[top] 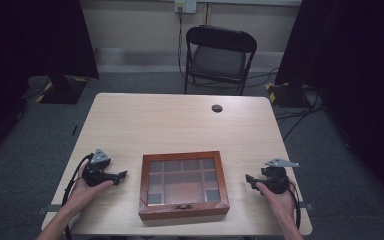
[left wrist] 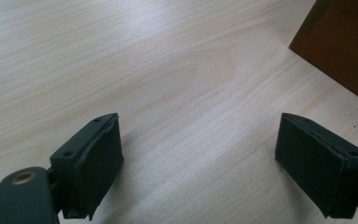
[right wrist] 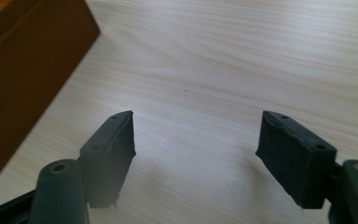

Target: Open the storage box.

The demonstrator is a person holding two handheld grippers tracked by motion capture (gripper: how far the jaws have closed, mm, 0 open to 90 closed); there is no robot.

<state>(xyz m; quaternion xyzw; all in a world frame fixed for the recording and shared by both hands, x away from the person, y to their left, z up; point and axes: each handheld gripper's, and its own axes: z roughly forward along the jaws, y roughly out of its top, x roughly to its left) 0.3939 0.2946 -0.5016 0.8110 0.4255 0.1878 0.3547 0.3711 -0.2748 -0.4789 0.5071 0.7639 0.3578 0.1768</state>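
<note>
Both claws gape beside wooden box [top: 184, 184].

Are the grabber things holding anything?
No. The left gripper and right gripper are both open, nothing between their jaws, either side of the wooden box.

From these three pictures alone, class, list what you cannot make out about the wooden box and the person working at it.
- Wooden box contents, high view: dim behind the glass lid, too small to tell.
- Box in both gripper views: cut off by the frame edge, one brown side showing.
- Front clasp, high view: too small to tell if fastened.
- Person's forearms: cut off by the bottom edge.
</note>
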